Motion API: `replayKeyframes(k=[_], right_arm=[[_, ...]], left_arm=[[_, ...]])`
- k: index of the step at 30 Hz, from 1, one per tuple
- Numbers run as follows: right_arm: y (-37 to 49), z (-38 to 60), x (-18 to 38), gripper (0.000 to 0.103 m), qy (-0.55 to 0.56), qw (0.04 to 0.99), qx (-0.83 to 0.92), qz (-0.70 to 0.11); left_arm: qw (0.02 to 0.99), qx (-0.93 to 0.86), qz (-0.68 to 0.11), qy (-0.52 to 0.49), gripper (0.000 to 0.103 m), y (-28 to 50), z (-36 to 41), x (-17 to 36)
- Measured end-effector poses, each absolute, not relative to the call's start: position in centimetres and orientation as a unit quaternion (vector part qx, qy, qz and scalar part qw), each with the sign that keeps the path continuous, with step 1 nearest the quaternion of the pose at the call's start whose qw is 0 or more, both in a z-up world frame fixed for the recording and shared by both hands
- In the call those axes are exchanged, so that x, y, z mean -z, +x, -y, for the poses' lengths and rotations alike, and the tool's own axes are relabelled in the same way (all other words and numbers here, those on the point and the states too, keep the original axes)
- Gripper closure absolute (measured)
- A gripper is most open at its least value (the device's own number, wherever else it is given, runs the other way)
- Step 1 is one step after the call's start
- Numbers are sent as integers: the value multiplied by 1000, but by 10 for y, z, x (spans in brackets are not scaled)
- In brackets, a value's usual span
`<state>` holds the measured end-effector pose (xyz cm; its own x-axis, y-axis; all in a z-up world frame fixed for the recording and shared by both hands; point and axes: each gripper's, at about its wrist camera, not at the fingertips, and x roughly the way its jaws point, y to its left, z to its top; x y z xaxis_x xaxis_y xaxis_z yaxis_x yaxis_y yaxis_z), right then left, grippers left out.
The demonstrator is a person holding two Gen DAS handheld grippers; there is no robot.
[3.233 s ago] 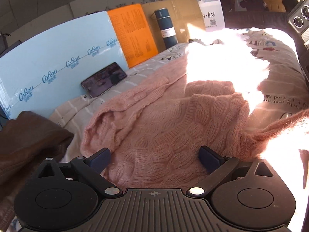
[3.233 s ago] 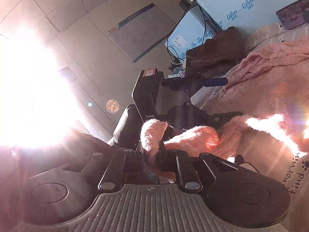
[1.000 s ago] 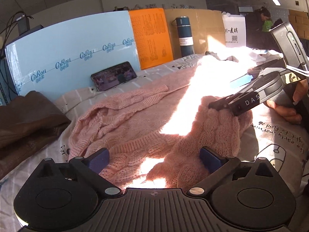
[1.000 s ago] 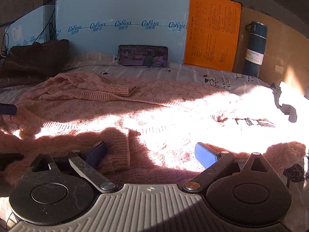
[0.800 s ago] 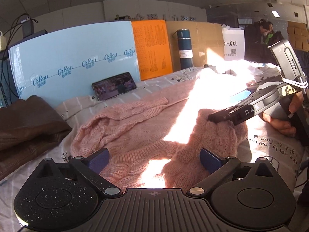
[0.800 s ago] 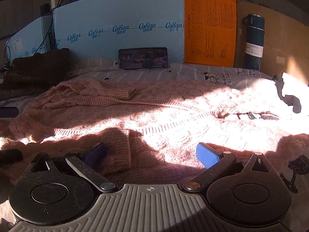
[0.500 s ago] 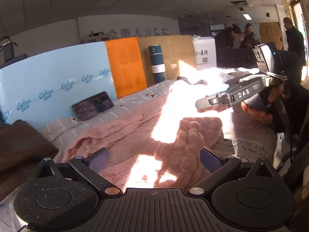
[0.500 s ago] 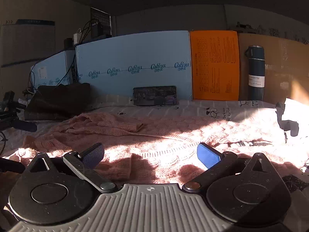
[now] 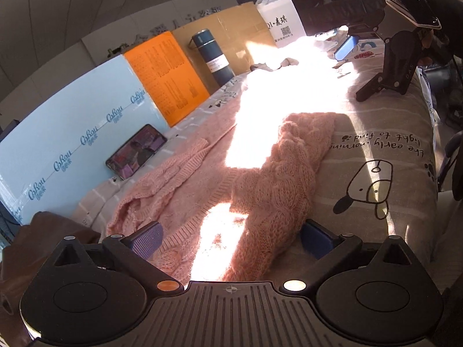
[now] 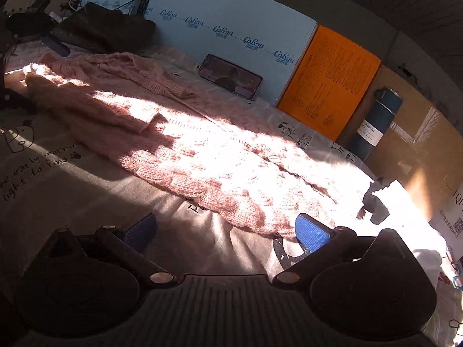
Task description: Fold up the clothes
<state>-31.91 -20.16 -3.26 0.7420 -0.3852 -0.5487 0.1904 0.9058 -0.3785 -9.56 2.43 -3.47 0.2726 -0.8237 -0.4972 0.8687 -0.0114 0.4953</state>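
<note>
The left gripper [image 9: 230, 238] hangs low over the near end of a pink knitted sweater [image 9: 269, 185], its fingers [image 9: 146, 238] spread wide with nothing between them but the wool lying beneath. The sweater lies flat on a beige sheet [image 9: 376, 156] printed with a cartoon dog and a line of script, and a thick cabled sleeve is folded across its body toward the left gripper. A strong band of sunlight washes out the middle of the knit. Past the sweater on the left, a brown garment [image 9: 49, 225] sits in a heap at the sheet's edge. A phone [image 9: 136, 151] leans against a pale blue board [image 9: 72, 136], next to an orange board [image 9: 167, 78] and a dark blue bottle [image 9: 212, 57] standing in front of cardboard. Farther off, people stand in the background.

The right gripper [image 10: 224, 231] hovers above the sheet just short of the sweater's [image 10: 220, 159] hem, fingers [image 10: 311, 235] wide apart and holding nothing. In the left wrist view it [image 9: 345, 46] shows high over the far side of the sheet, well apart from the sweater. From the right wrist view the sweater stretches away to the left, with the phone [image 10: 230, 76], blue board [image 10: 231, 29], orange board [image 10: 330, 84] and bottle [image 10: 376, 121] lined up behind it.
</note>
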Motion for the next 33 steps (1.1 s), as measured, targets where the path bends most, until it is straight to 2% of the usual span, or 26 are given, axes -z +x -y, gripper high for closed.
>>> replayKeyframes(k=[6, 8, 10, 11, 12, 14, 17, 19, 22, 24, 29, 33], right_arm=[[-292, 187, 33, 0, -231, 914, 100, -319], [-282, 185, 32, 0, -227, 920, 69, -311], [-272, 184, 31, 0, -214, 928, 39, -303], [-267, 184, 31, 0, -208, 931, 24, -299], [-263, 184, 31, 0, -203, 934, 13, -295], [-258, 190, 29, 4, -193, 938, 23, -286], [-256, 207, 22, 27, -164, 946, 49, -276], [-252, 219, 18, 57, -146, 951, 57, -267], [-241, 235, 12, 80, -122, 959, 59, -248], [-233, 246, 8, 83, -107, 964, 60, -235], [-209, 274, -2, 83, -72, 973, 62, -209], [-179, 299, -4, 83, -48, 974, 62, -214]], left_arm=[[715, 572, 5, 402, 0, -92, -21, 37], [721, 563, 13, 404, 0, -91, -22, 37], [722, 567, 19, 396, 6, -89, -23, 36], [721, 573, 22, 389, 27, -87, -24, 35], [719, 580, 18, 383, 59, -85, -23, 34], [718, 591, 8, 367, 76, -81, -22, 30], [728, 599, -6, 333, 79, -67, -19, 22], [739, 603, -22, 301, 80, -54, -14, 17], [752, 607, -37, 256, 83, -36, -5, 11], [757, 606, -38, 242, 83, -27, 2, 7], [772, 596, -63, 211, 83, 6, 21, -4], [779, 583, -134, 187, 82, 39, 44, -4]])
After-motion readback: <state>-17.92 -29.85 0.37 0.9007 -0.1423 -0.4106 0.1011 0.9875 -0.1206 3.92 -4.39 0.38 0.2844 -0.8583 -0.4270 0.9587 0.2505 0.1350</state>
